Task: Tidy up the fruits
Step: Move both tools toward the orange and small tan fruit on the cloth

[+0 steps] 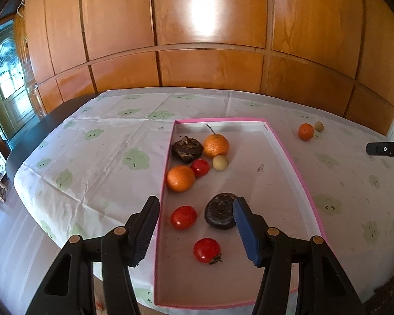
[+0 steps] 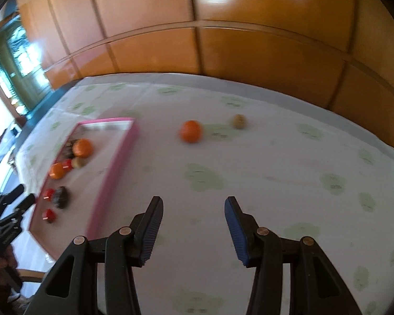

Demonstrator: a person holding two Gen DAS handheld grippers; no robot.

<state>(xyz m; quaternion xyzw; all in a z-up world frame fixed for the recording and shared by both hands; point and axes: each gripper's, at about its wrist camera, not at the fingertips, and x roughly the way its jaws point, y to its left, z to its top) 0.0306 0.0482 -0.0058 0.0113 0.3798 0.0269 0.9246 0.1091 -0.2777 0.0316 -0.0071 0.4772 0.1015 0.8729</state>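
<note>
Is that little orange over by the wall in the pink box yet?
Out. The small orange lies on the tablecloth, right of the pink box.

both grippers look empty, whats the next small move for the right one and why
Probably carry the right gripper forward to the orange lying on the tablecloth outside the pink tray. Its jaws stand open with nothing between them, and that orange and the small tan fruit beside it are the only fruits not yet in the tray.
</note>
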